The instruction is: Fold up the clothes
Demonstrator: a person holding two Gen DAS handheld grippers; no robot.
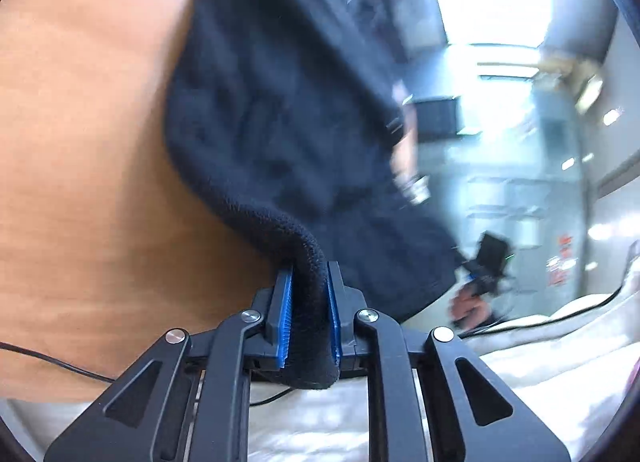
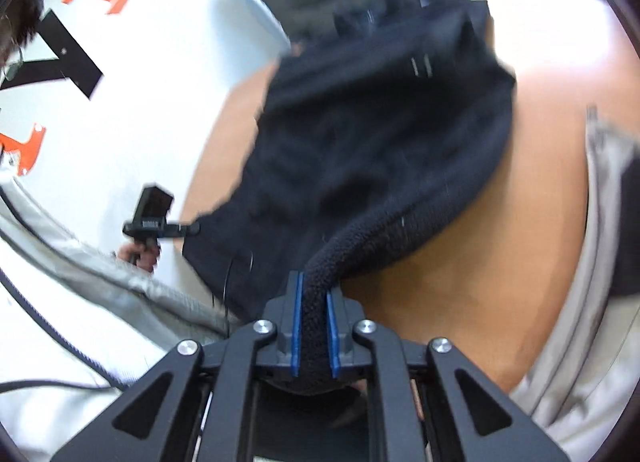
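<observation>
Left gripper [image 1: 310, 286] – blue pads clamped on the rolled edge of the dark fleece [image 1: 280, 122]. Right gripper [image 2: 315, 298] – pads pinching the same fleece [image 2: 380, 134], which hangs above the table [image 1: 80, 142].

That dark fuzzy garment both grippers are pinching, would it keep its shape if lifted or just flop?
Probably flops: the navy fleece garment sags between the left gripper and right gripper. Its thick rolled edge bunches between the pads, so it likely grips well, not slippery.

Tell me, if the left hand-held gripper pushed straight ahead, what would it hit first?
Probably the dark fleece garment it already clamps; the cloth hangs right ahead of the left hand-held gripper. Behind it lies the wooden tabletop, though depth is unclear.
</observation>
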